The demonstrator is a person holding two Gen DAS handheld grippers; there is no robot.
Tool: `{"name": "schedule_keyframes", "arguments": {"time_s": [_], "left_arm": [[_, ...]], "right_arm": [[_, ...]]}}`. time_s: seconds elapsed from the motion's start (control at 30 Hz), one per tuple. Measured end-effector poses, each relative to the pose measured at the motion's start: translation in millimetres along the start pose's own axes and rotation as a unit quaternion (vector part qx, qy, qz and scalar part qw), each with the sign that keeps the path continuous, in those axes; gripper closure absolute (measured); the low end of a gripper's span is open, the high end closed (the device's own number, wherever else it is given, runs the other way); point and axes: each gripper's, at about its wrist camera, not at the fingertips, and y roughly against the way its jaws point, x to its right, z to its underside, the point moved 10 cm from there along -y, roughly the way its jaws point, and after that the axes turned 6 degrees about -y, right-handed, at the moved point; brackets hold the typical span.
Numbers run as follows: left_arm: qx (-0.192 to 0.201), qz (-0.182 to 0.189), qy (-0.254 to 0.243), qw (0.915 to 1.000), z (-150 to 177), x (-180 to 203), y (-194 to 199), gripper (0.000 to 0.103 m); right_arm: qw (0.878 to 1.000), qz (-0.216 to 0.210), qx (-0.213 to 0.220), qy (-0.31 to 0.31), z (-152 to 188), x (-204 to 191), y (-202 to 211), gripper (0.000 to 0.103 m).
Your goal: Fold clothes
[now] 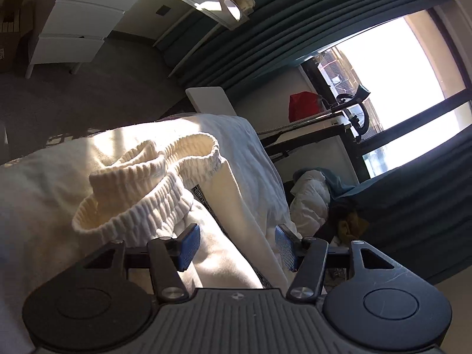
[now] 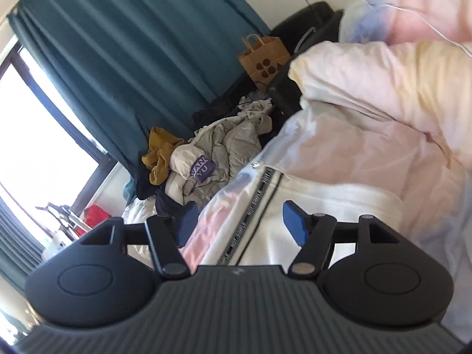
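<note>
A pair of cream sweatpants [image 1: 206, 194] lies on the bed, its ribbed cuffs [image 1: 138, 194] bunched at the left and a dark printed side stripe [image 1: 218, 221] running down the leg. My left gripper [image 1: 236, 246] is open, its blue pads either side of the leg fabric, just above it. In the right wrist view the same white garment [image 2: 309, 215] with its printed stripe [image 2: 250, 215] lies on a pastel duvet [image 2: 383, 118]. My right gripper [image 2: 240, 225] is open, pads straddling the stripe.
A heap of clothes [image 2: 206, 153] and a brown paper bag [image 2: 262, 59] sit beside the bed by teal curtains [image 2: 132, 44]. A white drawer unit [image 1: 79, 20], a window [image 1: 398, 67] and a red bag [image 1: 303, 106] lie beyond.
</note>
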Motion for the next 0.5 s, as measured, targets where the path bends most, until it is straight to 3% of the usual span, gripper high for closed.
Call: {"name": "schedule_keyframes", "arguments": {"time_s": [0.1, 0.2, 0.3, 0.5], "left_arm": [[-0.005, -0.011, 0.040, 0.9991, 31, -23, 21, 0.038], [-0.039, -0.020, 0.102, 0.9938, 58, -49, 21, 0.038], [-0.057, -0.014, 0.127, 0.9902, 66, -65, 9, 0.038], [-0.036, 0.034, 0.170, 0.9841, 60, -76, -28, 0.035]], "right_arm": [[0.998, 0.035, 0.019, -0.056, 10, 40, 35, 0.036], [0.991, 0.036, -0.012, -0.130, 38, 77, 44, 0.036], [0.982, 0.035, -0.048, -0.178, 64, 98, 38, 0.036], [0.980, 0.024, -0.085, -0.176, 90, 103, 10, 0.036]]}}
